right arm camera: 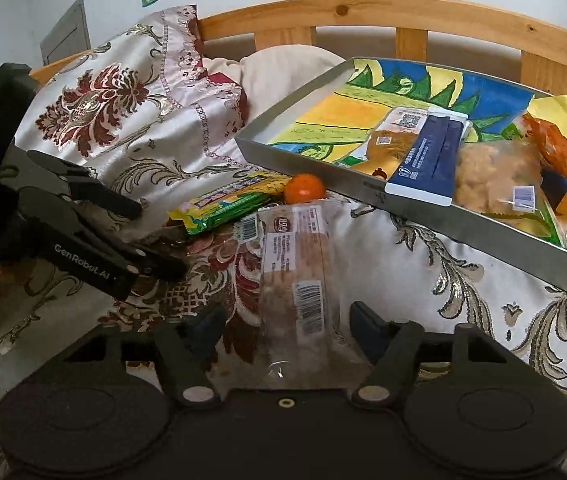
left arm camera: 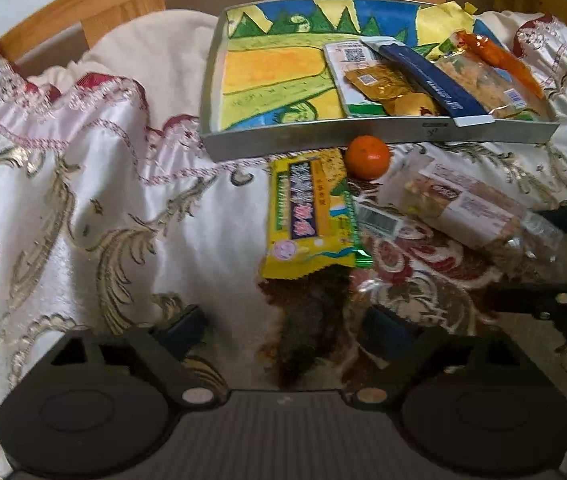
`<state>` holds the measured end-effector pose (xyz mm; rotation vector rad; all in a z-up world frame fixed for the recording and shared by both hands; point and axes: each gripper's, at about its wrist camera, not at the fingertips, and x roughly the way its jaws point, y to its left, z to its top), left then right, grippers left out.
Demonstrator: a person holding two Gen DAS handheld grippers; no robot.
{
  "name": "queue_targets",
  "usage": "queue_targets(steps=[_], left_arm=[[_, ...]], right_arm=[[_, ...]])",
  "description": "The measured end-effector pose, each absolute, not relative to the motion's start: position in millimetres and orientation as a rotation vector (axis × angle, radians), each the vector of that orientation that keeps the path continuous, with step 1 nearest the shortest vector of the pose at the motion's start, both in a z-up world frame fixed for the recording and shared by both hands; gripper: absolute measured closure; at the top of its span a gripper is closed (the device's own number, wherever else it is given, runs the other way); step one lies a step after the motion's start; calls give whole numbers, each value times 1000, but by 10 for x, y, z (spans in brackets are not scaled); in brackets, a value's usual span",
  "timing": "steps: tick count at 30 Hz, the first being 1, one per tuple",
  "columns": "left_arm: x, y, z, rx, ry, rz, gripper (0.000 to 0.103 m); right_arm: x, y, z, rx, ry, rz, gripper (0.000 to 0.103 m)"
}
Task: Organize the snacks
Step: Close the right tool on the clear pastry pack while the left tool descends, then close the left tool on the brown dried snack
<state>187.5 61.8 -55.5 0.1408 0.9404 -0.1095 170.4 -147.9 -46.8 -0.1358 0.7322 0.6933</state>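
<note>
The clear-wrapped snack roll (right arm camera: 295, 276) is straddled by the right gripper (right arm camera: 287, 328), jaws open, pads not seen touching, so the wrapper should be pinched mid-length and carried to the tray (right arm camera: 315, 168) at 2 o'clock. The left gripper (left arm camera: 283, 332) is held open near the yellow bar (left arm camera: 311, 216) at 12. The roll's near end is blurred, and the labels can't be read.

Hidden, cut off, blurred
Yellow bar (left arm camera: 310, 216) top under tray (left arm camera: 379, 133); tray's right corner cut off in right view; packet labels (right arm camera: 407, 120) unreadable; left view blurred.
</note>
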Motion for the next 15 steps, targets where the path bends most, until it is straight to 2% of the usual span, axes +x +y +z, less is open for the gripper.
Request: queue_targets(steps=[3,7,13,15], left_arm=[[1857,592,-529,113,951,-118,29],[1784,519,-485,98,954,-114,43],[1655,422,-443,79,973,-162,44],[1642,408,-436,80,970,-163,39]], right_arm=[[1677,-1479,-459,-151,730,691,55],[1641,-1476,-435,-178,730,691,58],[1586,-1492,-400,-193,734,678,58],[1591,-1513,-385,-177,747,672,58]])
